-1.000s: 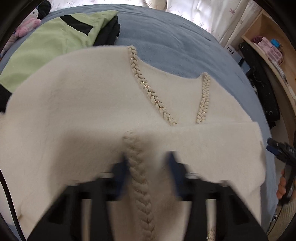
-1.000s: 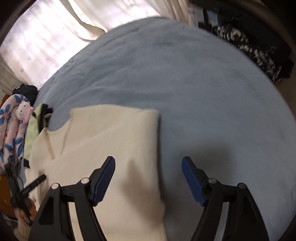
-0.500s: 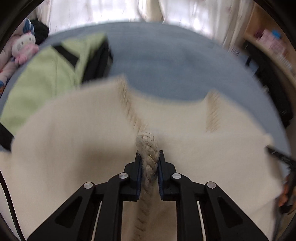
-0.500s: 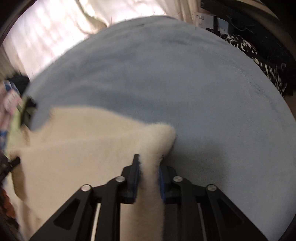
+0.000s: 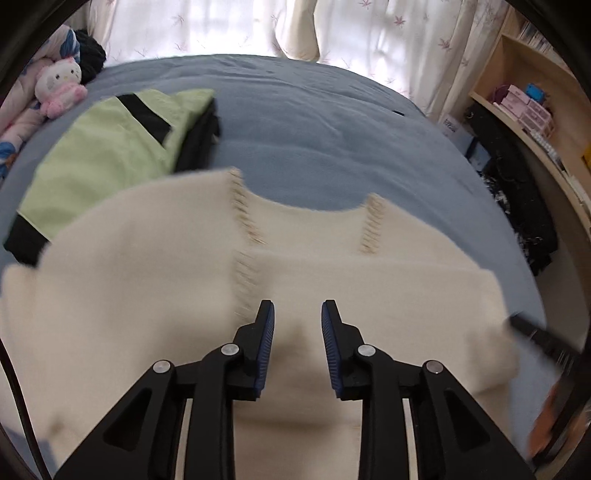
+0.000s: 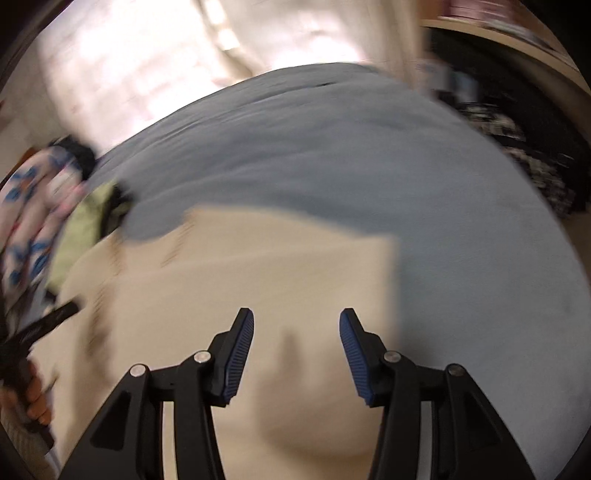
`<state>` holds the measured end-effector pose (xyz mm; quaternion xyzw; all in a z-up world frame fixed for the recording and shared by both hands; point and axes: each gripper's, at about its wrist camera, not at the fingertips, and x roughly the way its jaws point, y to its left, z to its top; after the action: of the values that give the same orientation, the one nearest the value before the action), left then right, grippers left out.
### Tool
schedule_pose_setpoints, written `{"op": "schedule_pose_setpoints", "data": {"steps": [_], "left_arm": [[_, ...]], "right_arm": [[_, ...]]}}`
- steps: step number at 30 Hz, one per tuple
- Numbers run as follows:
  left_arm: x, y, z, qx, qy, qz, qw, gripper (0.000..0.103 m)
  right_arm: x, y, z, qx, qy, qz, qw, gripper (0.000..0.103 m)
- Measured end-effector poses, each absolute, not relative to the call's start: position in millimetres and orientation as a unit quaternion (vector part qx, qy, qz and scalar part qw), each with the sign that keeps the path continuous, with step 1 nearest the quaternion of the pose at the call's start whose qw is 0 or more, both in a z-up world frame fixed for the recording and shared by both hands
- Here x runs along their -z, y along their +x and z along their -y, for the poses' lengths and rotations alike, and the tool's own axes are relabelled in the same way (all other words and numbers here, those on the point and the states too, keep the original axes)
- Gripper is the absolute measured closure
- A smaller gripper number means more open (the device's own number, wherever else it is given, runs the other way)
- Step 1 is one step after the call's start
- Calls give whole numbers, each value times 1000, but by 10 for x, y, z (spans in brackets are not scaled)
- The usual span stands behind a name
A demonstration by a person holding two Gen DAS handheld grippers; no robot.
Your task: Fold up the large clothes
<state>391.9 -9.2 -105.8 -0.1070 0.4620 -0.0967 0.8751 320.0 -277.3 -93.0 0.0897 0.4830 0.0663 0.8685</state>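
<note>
Item: cream knit sweater (image 5: 155, 295), braided trim at V-neck; lies flat on blue bed (image 5: 314, 147), near edge folded over twd neckline. Motion-blurred in both views.
Location: near side of bed, centre-left; right edge of fold seen in right wrist view (image 6: 288, 266), bare blanket beyond it.
Left gripper (image 5: 297, 314): jaws opening, narrow gap, nothing btwn blue pads; hovers over folded sweater just right of braid trim (image 5: 245, 284), not touching that I can tell.
Right gripper (image 6: 296, 321): jaws opening, moderate gap, nothing btwn pads; above sweater's right part, near its right edge. Also seen blurred at right rim of left wrist view, w/ hand (image 5: 546, 424) on it.
Left hand (image 6: 35, 398): visible at left rim of right wrist view, gripping tool handle.
Adjacent: lime-green garment w/ black panels (image 5: 103, 155), folded, on bed behind-left of sweater, edge touching or just under it – can't tell which.
Far left: plush toy in pink (image 5: 61, 88), floral bedding (image 6: 26, 221).
Backgrd: sheer leaf-print curtains (image 5: 229, 26); wooden shelf (image 5: 532, 96) w/ small boxes, right; dark clothes pile (image 5: 524, 206) beside bed.
</note>
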Motion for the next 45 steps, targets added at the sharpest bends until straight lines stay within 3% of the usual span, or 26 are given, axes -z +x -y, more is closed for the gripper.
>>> {"op": "schedule_pose_setpoints", "data": {"steps": [5, 10, 12, 13, 15, 24, 28, 30, 34, 40, 45], "left_arm": [[1440, 3858, 280, 62, -94, -497, 860, 78], [1597, 3730, 83, 56, -98, -492, 863, 78], [1603, 3702, 42, 63, -104, -491, 863, 78], [1605, 3685, 45, 63, -102, -489, 864, 78], [1608, 3659, 86, 56, -89, -485, 868, 78], [1550, 3562, 180, 36, -58, -472, 879, 76], [1544, 3597, 207, 46, -66, -486, 870, 65], [1538, 3601, 202, 54, -86, -488, 867, 52], [1535, 3598, 287, 40, -73, -487, 869, 51], [1503, 3526, 358, 32, -62, -486, 871, 50], [1383, 3382, 370, 44, -67, -482, 872, 41]], "right_arm": [[1284, 3068, 2202, -82, -2, -507, 858, 55], [1396, 2940, 2856, 32, -37, -501, 864, 57], [1387, 2867, 3193, 42, -9, -503, 863, 73], [1383, 2840, 3282, 55, -7, -505, 861, 73], [1388, 2779, 3387, 89, -16, -503, 859, 52], [1431, 2799, 3447, 87, 13, -507, 858, 52], [1445, 2734, 3429, 89, 23, -509, 856, 51], [1455, 2716, 3439, 93, 31, -510, 855, 50], [1476, 2720, 3427, 101, 34, -512, 852, 50], [1491, 2726, 3421, 122, 31, -516, 847, 39], [1430, 2690, 3470, 128, 76, -530, 835, 39]]}}
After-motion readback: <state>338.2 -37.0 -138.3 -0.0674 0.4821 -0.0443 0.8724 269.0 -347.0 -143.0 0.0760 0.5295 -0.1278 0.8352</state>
